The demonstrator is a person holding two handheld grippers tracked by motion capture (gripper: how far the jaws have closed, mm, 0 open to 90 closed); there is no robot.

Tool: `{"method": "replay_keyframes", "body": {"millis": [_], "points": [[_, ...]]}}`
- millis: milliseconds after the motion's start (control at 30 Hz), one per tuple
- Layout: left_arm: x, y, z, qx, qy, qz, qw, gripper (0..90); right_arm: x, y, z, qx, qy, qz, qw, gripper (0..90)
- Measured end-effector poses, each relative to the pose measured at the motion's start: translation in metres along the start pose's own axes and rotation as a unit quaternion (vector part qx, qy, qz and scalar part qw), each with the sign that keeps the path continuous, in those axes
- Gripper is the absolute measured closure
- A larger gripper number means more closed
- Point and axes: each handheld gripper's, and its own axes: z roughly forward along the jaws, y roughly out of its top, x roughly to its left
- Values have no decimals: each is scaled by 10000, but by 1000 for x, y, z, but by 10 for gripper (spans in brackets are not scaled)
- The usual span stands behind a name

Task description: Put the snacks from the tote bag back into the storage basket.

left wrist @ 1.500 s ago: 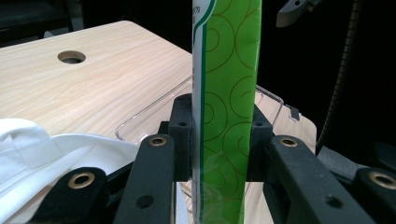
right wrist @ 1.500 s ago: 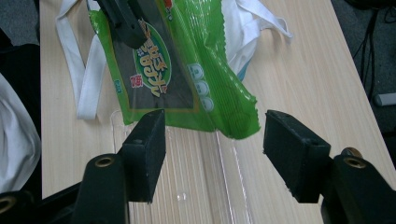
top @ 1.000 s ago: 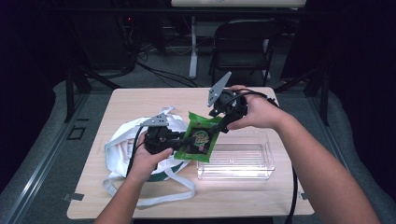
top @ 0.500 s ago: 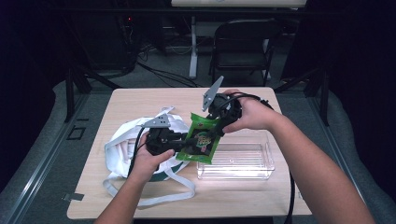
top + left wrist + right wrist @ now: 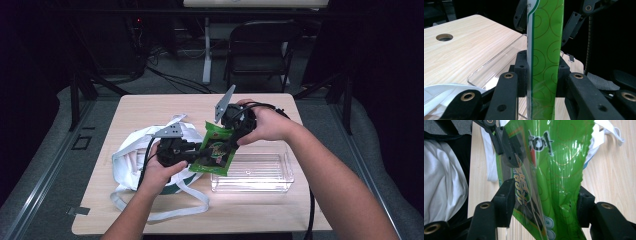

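**Green packet held between two grippers**

The left gripper [image 5: 192, 152] pinches the green packet [image 5: 216, 150] above the table [image 5: 150, 107], over the white bag [image 5: 132, 160] and clear tray [image 5: 255, 172]. Beyond, the right gripper [image 5: 235, 131] has been closing around the packet's top, jaws not clearly pressing it.

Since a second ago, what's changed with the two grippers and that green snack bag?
The right gripper has just been closing its jaws around the upper end of the green snack bag, which sits between them; the pads look near it, not clearly pressing. The left gripper stays clamped on the bag's side. Bag, clear bin and white tote bag haven't visibly moved.
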Motion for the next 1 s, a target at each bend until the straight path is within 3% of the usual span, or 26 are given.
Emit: {"method": "replay_keyframes", "body": {"millis": [433,1000], "points": [[-1,0,1,-13,-55,51,10000,718,0,2,4,55,264,50,9996,544],[-1,-2,3,-30,-142,31,9999,716,-1,2,1,76,372,142,9992,628]]}}
